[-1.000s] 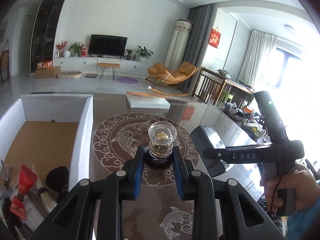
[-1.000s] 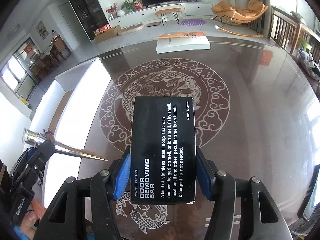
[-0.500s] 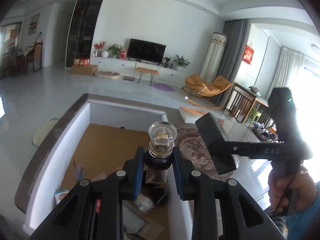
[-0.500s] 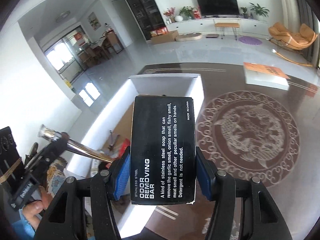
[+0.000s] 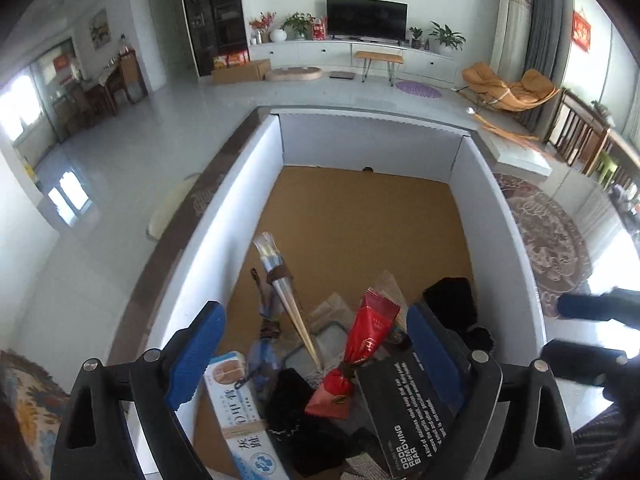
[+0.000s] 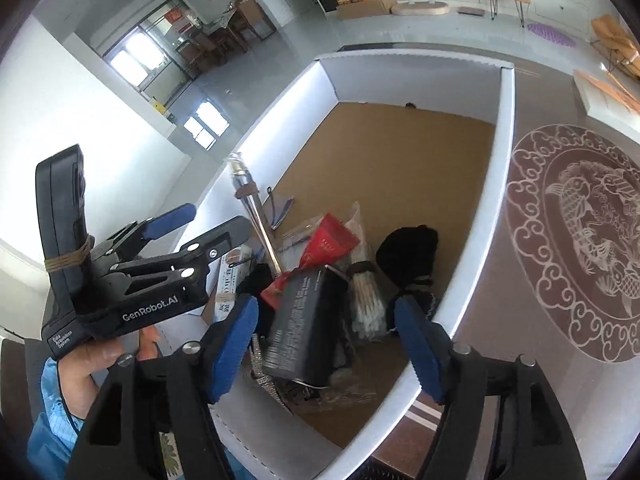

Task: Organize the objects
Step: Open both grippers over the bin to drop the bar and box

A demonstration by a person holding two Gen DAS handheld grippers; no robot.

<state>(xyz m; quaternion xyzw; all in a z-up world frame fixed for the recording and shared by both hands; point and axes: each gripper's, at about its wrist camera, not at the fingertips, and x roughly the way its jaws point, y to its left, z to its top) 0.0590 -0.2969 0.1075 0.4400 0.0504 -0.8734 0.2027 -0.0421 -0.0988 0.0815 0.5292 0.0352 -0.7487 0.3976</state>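
1. Both jaws have just been opening: left hand-held gripper and right hand-held gripper stand released, empty.
2. The white cardboard box on the bench holds, at its near end, the black odor removing bar box, cone-shaped bottle and red packet.

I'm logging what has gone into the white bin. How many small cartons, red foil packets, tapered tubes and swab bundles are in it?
Small cartons: 2, the black carton and the white-and-blue carton
Red foil packet: 1
Tapered tube: 1
Swab bundle: 1
Total: 5. The dark jumble under them is too tangled to count.
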